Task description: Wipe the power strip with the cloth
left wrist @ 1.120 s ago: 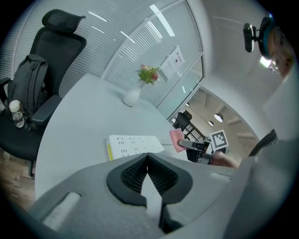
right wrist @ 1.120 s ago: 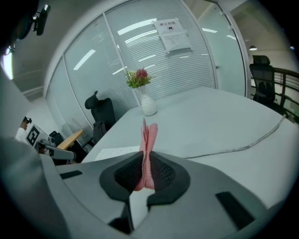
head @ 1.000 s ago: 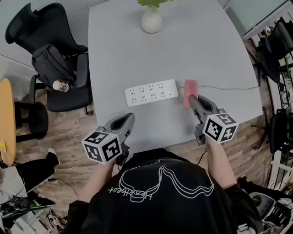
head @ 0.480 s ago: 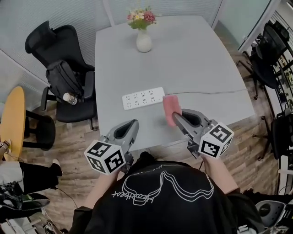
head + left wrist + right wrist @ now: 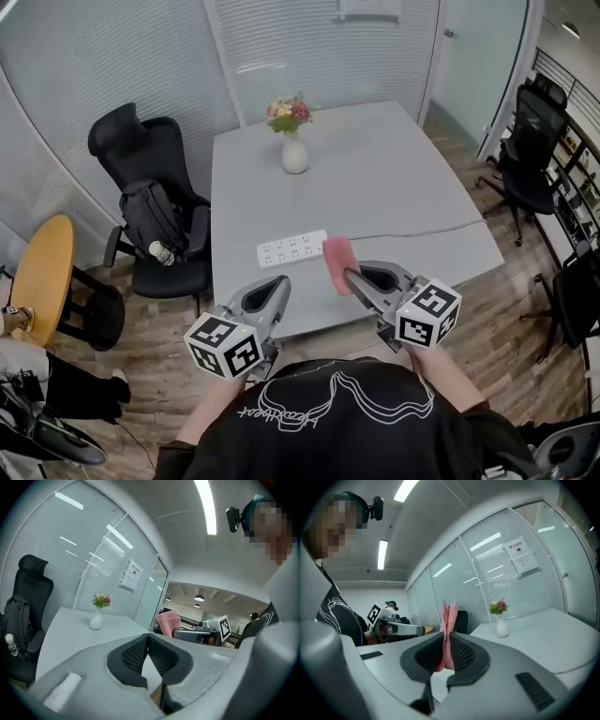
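Neither of my gripper views shows the power strip [image 5: 292, 248]; only the head view does, where it lies flat on the grey table [image 5: 394, 187] near the front edge, its sockets too small to make out. There the pink cloth [image 5: 337, 262] stands in front of the strip's right end, so I cannot tell where the cable [image 5: 412, 230] joins it, nor whether cloth and strip touch. My right gripper [image 5: 349, 277] has its jaws clamped on the cloth; the lower part is hidden between the pads and the rest stands up above them as a folded strip. My left gripper [image 5: 279, 284] has its jaws closed tip to tip with nothing between them, and it hangs over the table's front edge, left of the right one. A white vase [image 5: 294, 155] on the far half of the table holds flowers [image 5: 289, 112]; a backpack [image 5: 155, 216] sits on the black chair [image 5: 127, 141] to the left, a bottle [image 5: 161, 251] in its side pocket.
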{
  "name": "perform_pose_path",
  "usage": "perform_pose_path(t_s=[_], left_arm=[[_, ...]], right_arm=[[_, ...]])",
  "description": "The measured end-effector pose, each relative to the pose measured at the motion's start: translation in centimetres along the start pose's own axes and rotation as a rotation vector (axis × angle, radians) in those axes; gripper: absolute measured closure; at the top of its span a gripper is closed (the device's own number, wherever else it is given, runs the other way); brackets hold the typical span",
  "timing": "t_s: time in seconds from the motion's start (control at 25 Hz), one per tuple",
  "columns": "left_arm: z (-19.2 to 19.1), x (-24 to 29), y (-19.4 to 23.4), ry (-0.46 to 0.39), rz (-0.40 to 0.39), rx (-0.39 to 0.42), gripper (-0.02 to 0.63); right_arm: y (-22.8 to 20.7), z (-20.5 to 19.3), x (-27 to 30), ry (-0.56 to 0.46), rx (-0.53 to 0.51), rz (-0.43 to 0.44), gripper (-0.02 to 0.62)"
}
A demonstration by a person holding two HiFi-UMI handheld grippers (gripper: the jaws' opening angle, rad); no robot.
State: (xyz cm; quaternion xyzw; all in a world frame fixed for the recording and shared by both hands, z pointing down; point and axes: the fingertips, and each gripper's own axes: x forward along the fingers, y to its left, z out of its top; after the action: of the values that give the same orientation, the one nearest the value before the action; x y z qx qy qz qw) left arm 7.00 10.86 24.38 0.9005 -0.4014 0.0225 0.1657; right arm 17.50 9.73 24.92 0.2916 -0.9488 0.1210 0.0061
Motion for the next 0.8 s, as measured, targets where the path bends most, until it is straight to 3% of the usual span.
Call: perform_pose_path(t_s=[0.32, 0.8], left_arm=[[0.9, 0.0, -3.4, -0.013, -0.037, 0.054, 0.594], [0.8, 0.1, -3.6, -0.004, -0.006, 0.043, 0.594]], right_arm=[[1.1, 1.4, -2.1, -0.050, 0.033, 0.029, 0.560], [0.8, 1.4, -2.2, -0.066, 0.055, 0.054, 0.560]])
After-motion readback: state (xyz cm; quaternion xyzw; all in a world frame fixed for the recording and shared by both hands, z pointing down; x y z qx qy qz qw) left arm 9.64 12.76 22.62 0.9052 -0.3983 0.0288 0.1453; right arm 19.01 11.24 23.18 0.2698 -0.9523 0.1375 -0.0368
